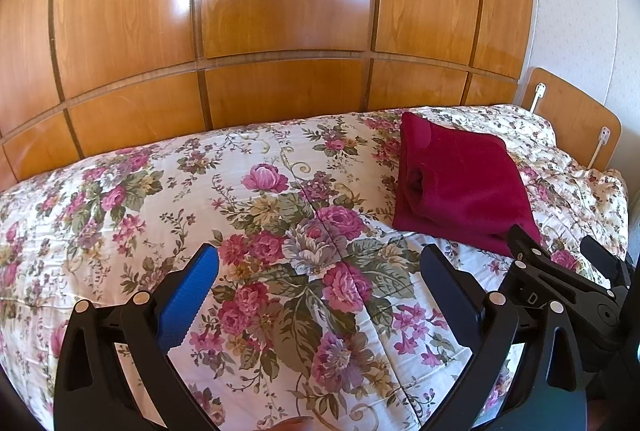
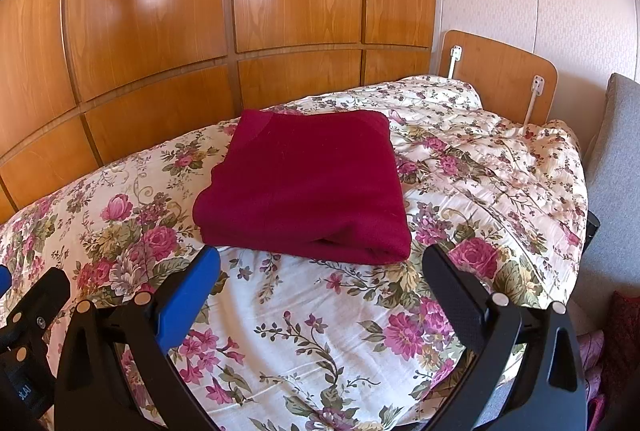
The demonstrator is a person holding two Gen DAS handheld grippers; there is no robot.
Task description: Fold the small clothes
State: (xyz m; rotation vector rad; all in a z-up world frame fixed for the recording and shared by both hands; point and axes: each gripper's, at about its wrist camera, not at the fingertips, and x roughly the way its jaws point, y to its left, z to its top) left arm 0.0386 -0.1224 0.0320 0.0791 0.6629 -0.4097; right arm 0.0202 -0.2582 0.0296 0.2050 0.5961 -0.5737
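A dark red garment (image 2: pixel 304 187) lies folded into a thick rectangle on the floral bedspread (image 2: pixel 328 331). It also shows in the left wrist view (image 1: pixel 464 187), at the right. My right gripper (image 2: pixel 320 263) is open and empty, its jaws wide apart just in front of the garment's near edge. My left gripper (image 1: pixel 318 259) is open and empty over bare bedspread (image 1: pixel 160 199), to the left of the garment. The right gripper's body (image 1: pixel 560 283) shows at the lower right of the left wrist view.
A glossy wooden wardrobe (image 2: pixel 200 11) runs along the far side of the bed. A wooden headboard (image 2: pixel 500 71) stands at the right. A grey cushion (image 2: pixel 616 183) leans beside the bed's right edge.
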